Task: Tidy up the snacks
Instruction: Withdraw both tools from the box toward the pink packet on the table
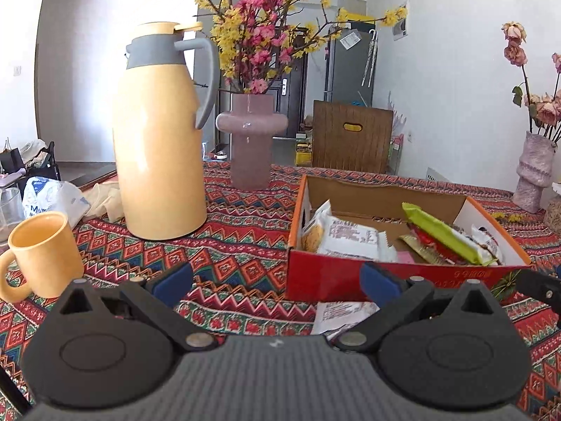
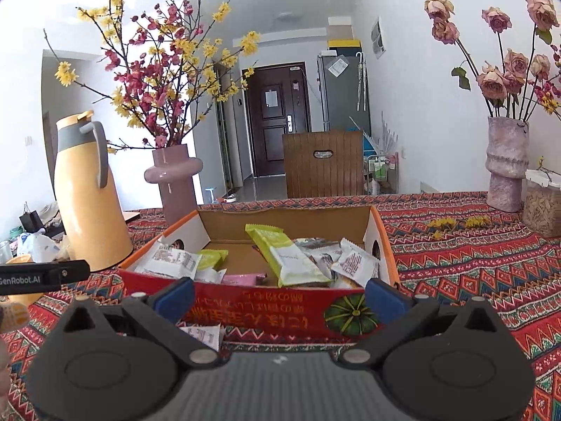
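Hovering spread-fingered, both grippers (image 1: 277,280) (image 2: 278,296) face the box's (image 2: 266,310) near wall.

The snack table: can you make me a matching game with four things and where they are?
Things:
1. mug
2. thermos jug
3. green snack bar
4. white packet

Places:
A. inside the red box
B. on the cloth in front of the box
C. near left, beside the left gripper
D. standing beside the pink vase

Pairs: 1-C, 2-D, 3-A, 4-B
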